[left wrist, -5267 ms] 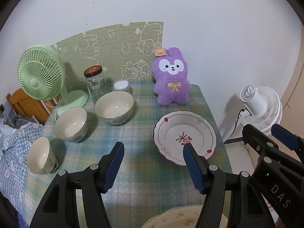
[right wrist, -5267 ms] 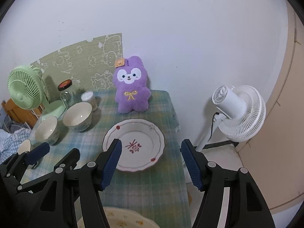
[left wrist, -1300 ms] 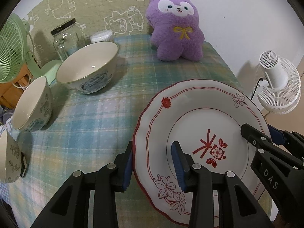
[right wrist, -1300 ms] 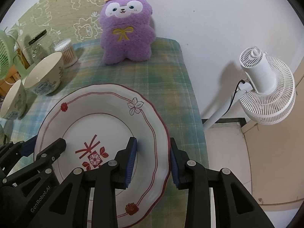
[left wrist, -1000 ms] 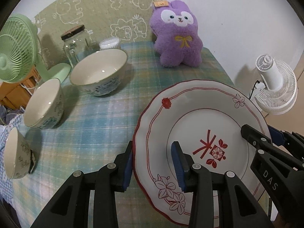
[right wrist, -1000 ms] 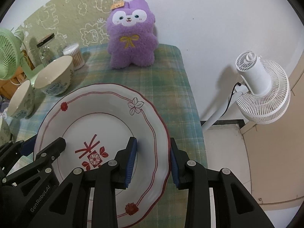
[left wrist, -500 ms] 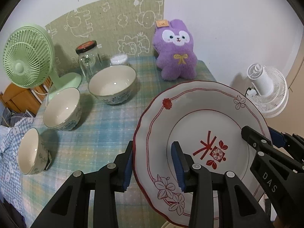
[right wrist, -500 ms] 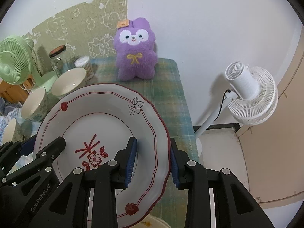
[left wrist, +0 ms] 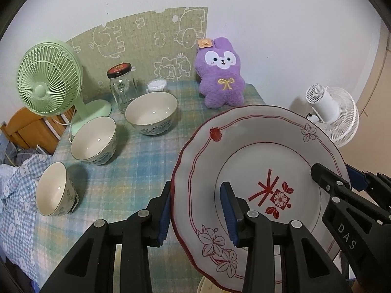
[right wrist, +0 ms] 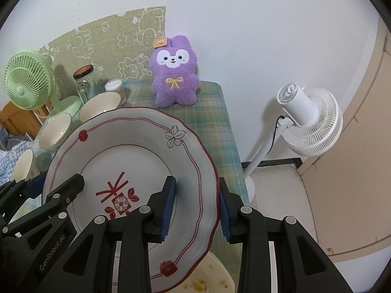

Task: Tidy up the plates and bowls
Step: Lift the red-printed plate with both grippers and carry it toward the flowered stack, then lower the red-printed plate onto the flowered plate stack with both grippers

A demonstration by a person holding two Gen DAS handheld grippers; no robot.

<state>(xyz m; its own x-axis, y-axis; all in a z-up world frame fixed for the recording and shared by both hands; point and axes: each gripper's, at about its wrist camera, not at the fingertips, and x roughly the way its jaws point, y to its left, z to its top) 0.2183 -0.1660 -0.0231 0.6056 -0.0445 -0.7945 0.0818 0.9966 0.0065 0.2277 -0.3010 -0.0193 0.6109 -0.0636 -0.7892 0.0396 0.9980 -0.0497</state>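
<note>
Both grippers hold one white plate [left wrist: 259, 161] with red trim and a red flower mark, lifted above the table. My left gripper [left wrist: 198, 214] is shut on its left rim. My right gripper [right wrist: 195, 207] is shut on its right rim, and the plate [right wrist: 136, 156] fills that view. A second plate [right wrist: 210, 278] with yellow flowers lies below it at the near edge. Three bowls stand on the left: large [left wrist: 151, 113], medium [left wrist: 94, 140], small [left wrist: 55, 189].
The table [left wrist: 136, 171] has a green plaid cloth. At the back stand a green desk fan [left wrist: 48, 75], a glass jar [left wrist: 122, 88], a cotton-swab tub [left wrist: 157, 86] and a purple plush rabbit [left wrist: 221, 78]. A white floor fan [right wrist: 308, 117] stands right of the table.
Both grippers closed on the red-trimmed plate and lifted it off the table. Over the last second it has risen and drawn back toward the near edge, above the yellow-flowered plate.
</note>
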